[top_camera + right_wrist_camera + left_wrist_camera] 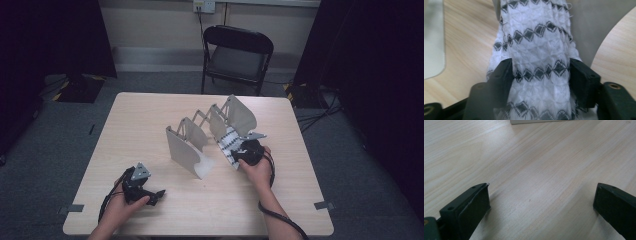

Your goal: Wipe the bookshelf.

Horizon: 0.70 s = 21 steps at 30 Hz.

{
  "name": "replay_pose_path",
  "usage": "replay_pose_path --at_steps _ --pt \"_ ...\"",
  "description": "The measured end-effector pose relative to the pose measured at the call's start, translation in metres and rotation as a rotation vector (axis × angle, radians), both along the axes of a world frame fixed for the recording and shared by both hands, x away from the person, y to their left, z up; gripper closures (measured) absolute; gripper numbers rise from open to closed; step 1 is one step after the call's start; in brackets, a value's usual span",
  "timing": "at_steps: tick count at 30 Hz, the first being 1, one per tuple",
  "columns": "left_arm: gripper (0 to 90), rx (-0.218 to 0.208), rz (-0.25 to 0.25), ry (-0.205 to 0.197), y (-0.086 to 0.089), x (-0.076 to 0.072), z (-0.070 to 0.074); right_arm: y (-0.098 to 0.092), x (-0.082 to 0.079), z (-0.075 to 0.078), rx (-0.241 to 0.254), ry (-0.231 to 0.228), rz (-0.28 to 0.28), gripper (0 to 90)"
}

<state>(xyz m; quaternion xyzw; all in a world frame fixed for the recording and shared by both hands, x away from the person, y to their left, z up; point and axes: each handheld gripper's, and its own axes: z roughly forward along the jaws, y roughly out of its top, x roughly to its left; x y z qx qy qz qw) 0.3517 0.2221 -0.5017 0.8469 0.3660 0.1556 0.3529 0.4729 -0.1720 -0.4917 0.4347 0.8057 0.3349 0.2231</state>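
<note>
White cloth (536,62) patterned with rows of black diamonds lies draped in the right end slot of a grey accordion rack (210,135) that stands at the middle of the pale wooden table (145,125), its panels running from near left to far right. In the high view the cloth (227,145) hangs down the near side of the rack's rightmost panel, touching it. The right gripper (539,72) sits on the cloth from the near right, one black jaw on each side of the folded strip; the jaws stand partly apart, flanking the fabric at its edges without visibly pinching it, so the cloth looks to be resting on its own.

The left gripper (541,202) rests low over bare wood at the near left, well apart from the rack, its jaws wide apart with nothing between them.

My reading is that the step in hand is setting the cloth into the rack and letting it go. The next move calls for spreading the right jaws clear of the fabric and drawing back toward the near edge without snagging loose threads or dragging the strip out of its slot; the rack is light-looking and could shift if bumped.
</note>
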Motion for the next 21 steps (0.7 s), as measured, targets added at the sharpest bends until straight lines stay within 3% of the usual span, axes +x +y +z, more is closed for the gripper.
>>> replay_pose_path --at_steps 4,7,10,21 --pt "0.3 0.0 0.0 0.0 0.0 0.0 0.0 -0.004 -0.001 0.003 0.002 0.012 -0.043 69.2" --pt "0.2 0.002 -0.001 -0.001 0.0 0.0 0.0 -0.005 -0.001 0.007 0.01 0.036 -0.07 75.3" --pt "0.2 0.002 -0.001 -0.001 0.0 0.0 0.0 -0.006 -0.002 0.017 0.083 0.025 -0.091 76.5" --pt "0.2 0.002 -0.001 -0.001 0.0 0.0 0.0 0.003 0.002 0.092 0.175 -0.168 -0.071 76.6"
